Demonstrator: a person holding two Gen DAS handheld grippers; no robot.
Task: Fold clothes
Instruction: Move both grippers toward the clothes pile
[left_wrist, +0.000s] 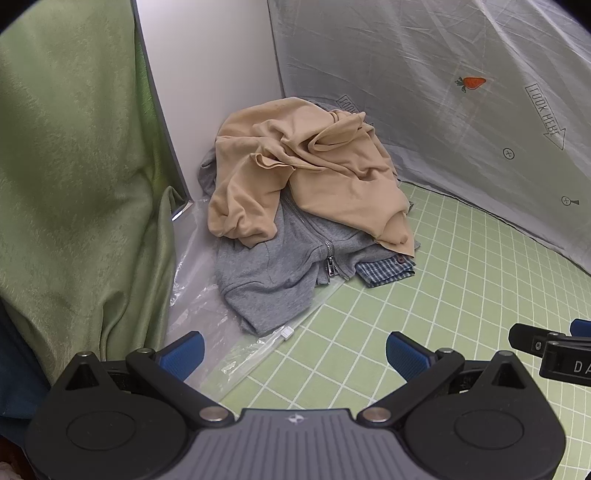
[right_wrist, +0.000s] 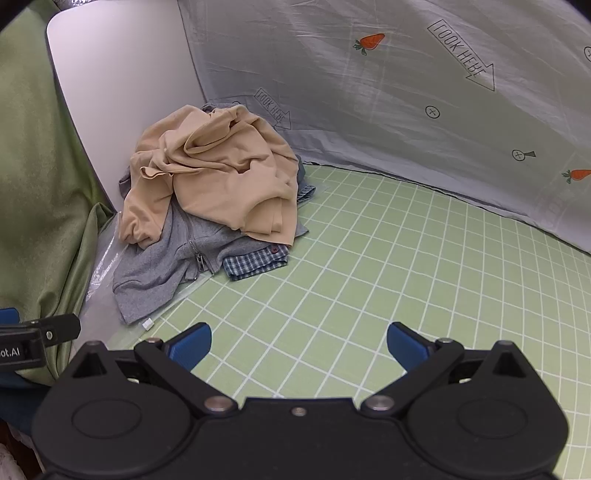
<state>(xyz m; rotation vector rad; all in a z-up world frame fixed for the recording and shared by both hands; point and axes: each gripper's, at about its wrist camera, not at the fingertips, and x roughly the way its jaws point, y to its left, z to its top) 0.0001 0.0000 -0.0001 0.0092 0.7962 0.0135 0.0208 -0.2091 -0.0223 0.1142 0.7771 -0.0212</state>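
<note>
While both are held low over the green mat with white grid lines (right_wrist: 369, 258), the left gripper (left_wrist: 295, 354) and the right gripper (right_wrist: 299, 345) are spread wide, with nothing grasped. Farther back, a crumpled beige sweatshirt (left_wrist: 306, 170) is piled on a grey zip hoodie (left_wrist: 273, 273) and a blue checked shirt (left_wrist: 384, 271), in the corner beside the grey printed sheet (left_wrist: 443, 92).

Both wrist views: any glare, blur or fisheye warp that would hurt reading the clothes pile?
Left wrist: sharp, soft even light; the clear plastic bag shows mild sheen, and the green grid mat lines bow toward the rim. Right wrist: equally sharp, grid lines curve strongly at right, dark vignette in the corners. The beige top and grey zip hoodie read cleanly in both views, with only soft shadows.
</note>
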